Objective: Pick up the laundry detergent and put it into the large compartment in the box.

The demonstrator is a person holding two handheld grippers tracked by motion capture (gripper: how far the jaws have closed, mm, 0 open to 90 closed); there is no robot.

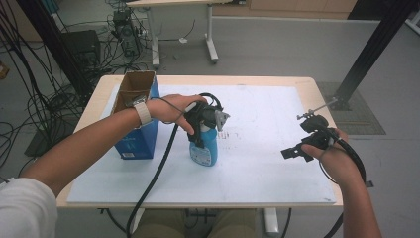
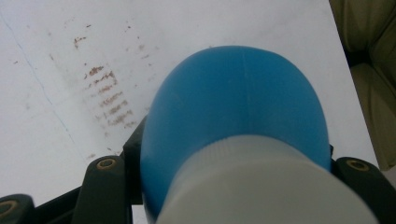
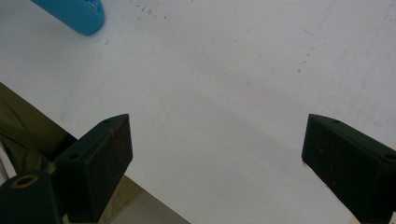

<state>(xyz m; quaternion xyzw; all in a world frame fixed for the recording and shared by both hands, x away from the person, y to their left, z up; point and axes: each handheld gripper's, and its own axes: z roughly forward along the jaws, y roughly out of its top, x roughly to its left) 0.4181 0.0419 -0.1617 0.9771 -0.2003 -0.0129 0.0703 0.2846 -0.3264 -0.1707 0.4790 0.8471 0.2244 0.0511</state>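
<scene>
Now the left gripper (image 1: 210, 130) grips the bottle (image 1: 204, 148) w/ jaws snug round its neck. Right gripper (image 1: 297, 151) waits far off, jaws wide, empty. Box (image 1: 136, 116) sits just behind; bottle not in yet.

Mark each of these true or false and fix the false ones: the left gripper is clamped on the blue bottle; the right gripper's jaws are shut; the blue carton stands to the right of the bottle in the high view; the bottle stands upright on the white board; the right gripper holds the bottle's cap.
1. The left gripper is clamped on the blue bottle. True.
2. The right gripper has its jaws shut. False: they stand wide apart with nothing between them.
3. The blue carton stands to the right of the bottle in the high view. False: it stands to its left, top open.
4. The bottle stands upright on the white board. True.
5. The right gripper holds the bottle's cap. False: the white cap is on the bottle, between the left gripper's jaws.
</scene>
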